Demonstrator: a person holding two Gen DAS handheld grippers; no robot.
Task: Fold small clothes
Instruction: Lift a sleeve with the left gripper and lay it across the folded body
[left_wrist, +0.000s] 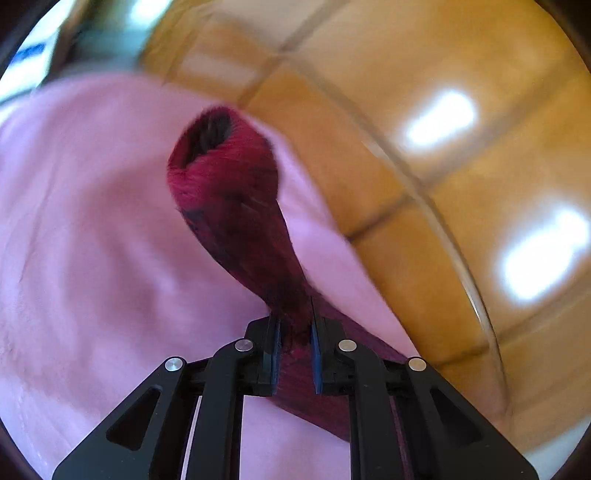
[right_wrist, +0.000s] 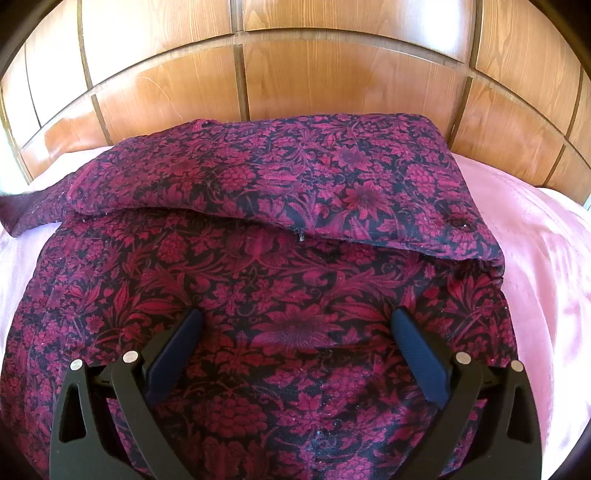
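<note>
A dark red and black floral garment (right_wrist: 280, 258) lies spread on a pink bed sheet (right_wrist: 535, 236), its far part folded over toward me. My right gripper (right_wrist: 295, 321) is open, its fingers spread just above the near part of the cloth. In the blurred left wrist view, my left gripper (left_wrist: 295, 325) is shut on a sleeve of the garment (left_wrist: 236, 206), which hangs out from the jaws as a tube with its open cuff at the far end, lifted above the pink sheet (left_wrist: 92, 240).
A glossy wooden headboard (right_wrist: 332, 74) with panel lines stands behind the bed; it also shows in the left wrist view (left_wrist: 424, 129). The sheet's edge runs along it.
</note>
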